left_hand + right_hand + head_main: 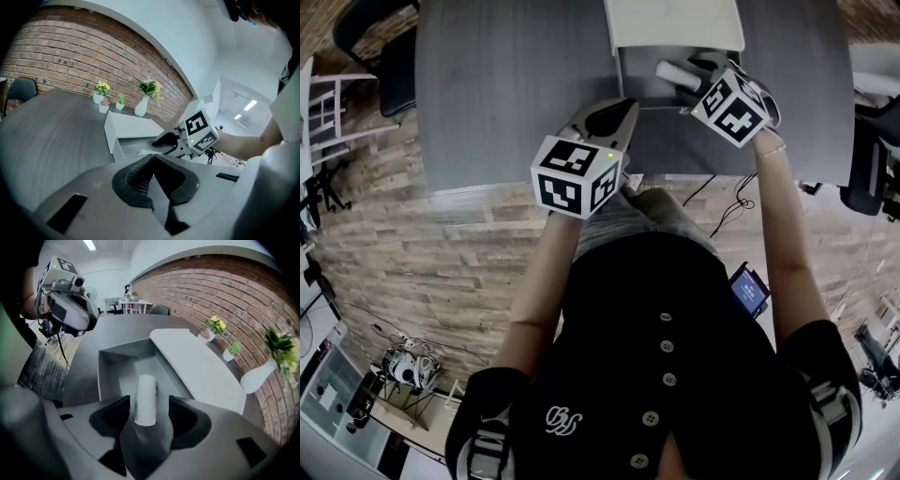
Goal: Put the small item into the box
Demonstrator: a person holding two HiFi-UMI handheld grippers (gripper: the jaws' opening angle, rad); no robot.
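A white box (pixel 639 84) with a grey inside stands on the grey table (pixel 506 84), its white lid (pixel 673 23) folded back. My right gripper (pixel 686 82) is over the box and shut on the small item, a white cylinder (pixel 673 71). In the right gripper view the cylinder (pixel 146 399) sticks out between the jaws above the box's grey floor (pixel 124 376). My left gripper (pixel 623 108) hovers near the table's front edge, left of the box, shut with nothing in it. Its closed jaws (pixel 153 159) point toward the box (pixel 126 129).
Small potted plants (pixel 100 93) and a white vase (pixel 142 107) stand along the table's far edge by the brick wall. A black chair (pixel 380 47) sits at the table's left end, another (pixel 867 159) at the right. Bare tabletop lies left of the box.
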